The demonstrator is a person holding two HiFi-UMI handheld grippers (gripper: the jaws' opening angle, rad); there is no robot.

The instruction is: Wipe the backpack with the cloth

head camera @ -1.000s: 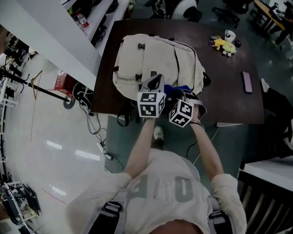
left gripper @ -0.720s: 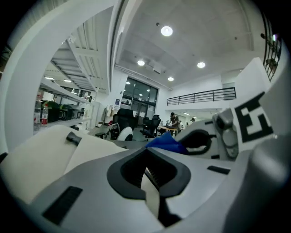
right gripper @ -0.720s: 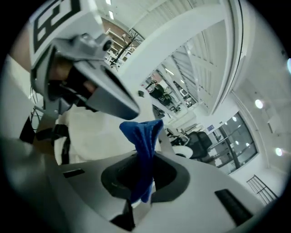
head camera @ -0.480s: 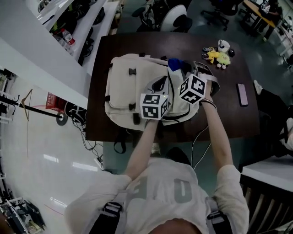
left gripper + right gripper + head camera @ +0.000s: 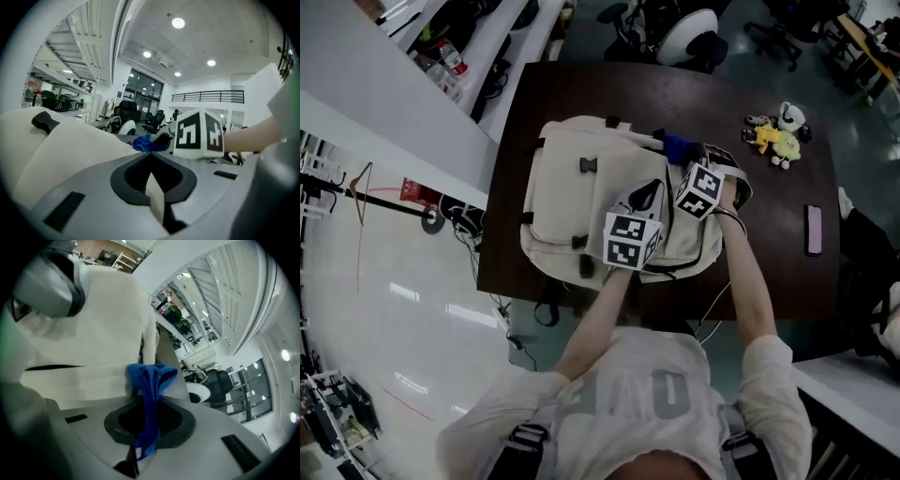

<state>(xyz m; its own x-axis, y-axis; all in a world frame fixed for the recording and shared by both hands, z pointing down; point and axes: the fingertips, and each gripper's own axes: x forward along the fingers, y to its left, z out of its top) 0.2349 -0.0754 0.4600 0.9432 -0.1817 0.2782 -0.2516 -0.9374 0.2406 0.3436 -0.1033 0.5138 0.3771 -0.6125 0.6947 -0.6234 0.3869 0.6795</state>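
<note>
My right gripper [image 5: 684,161] has its jaws clenched on the blue cloth [image 5: 677,147]. In the right gripper view [image 5: 147,401] the cloth [image 5: 150,380] runs up out of the jaws in a bunched strip. Its top wad is touching the cream backpack [image 5: 93,333] just ahead of the jaws.

My left gripper [image 5: 645,195] sits on the backpack [image 5: 581,187], just left of the right jaws. In the left gripper view [image 5: 151,159] the jaws are closed, with a thin cream wedge pinched between them. It looks like backpack [image 5: 70,150] fabric. Beyond the left jaws I see the right gripper's marker cube [image 5: 199,136], with the cloth [image 5: 143,143] poking out beside it.

The backpack lies flat on the dark table [image 5: 750,216] under both jaws, with black buckles on its left side.

Plush toys [image 5: 780,139] lie well right of the right jaws, toward the far side of the table. A phone [image 5: 813,230] lies flat, well right of the right jaws and nearer to me.

No readable brand shows on the backpack or the cloth. The cubes carry only black-and-white square markers. The grey print on my shirt is too blurred to read.
</note>
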